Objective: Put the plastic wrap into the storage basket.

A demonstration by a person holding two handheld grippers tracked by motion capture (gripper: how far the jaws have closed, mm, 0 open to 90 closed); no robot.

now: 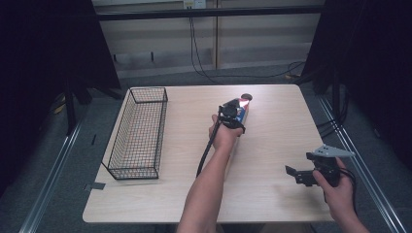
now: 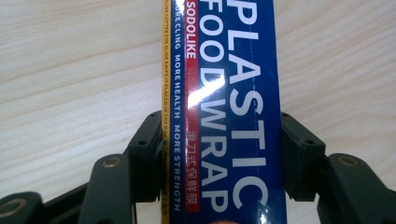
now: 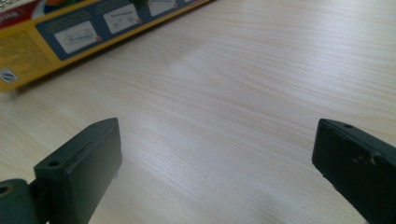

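The food wrap box [image 2: 224, 112] runs off the top and bottom edges in the left gripper view. From above, the left hand [image 1: 224, 136] and forearm hide most of it.

Reads "PLASTIC FOOD WRAP" in big white letters down the blue face of the box [image 2: 224, 112]. "SODOLIKE" on the red strip beside it, with Chinese characters below. "MORE CLING MORE HEALTH MORE STRENGTH" in small white print alongside. Yellow-edge print too tiny to read.
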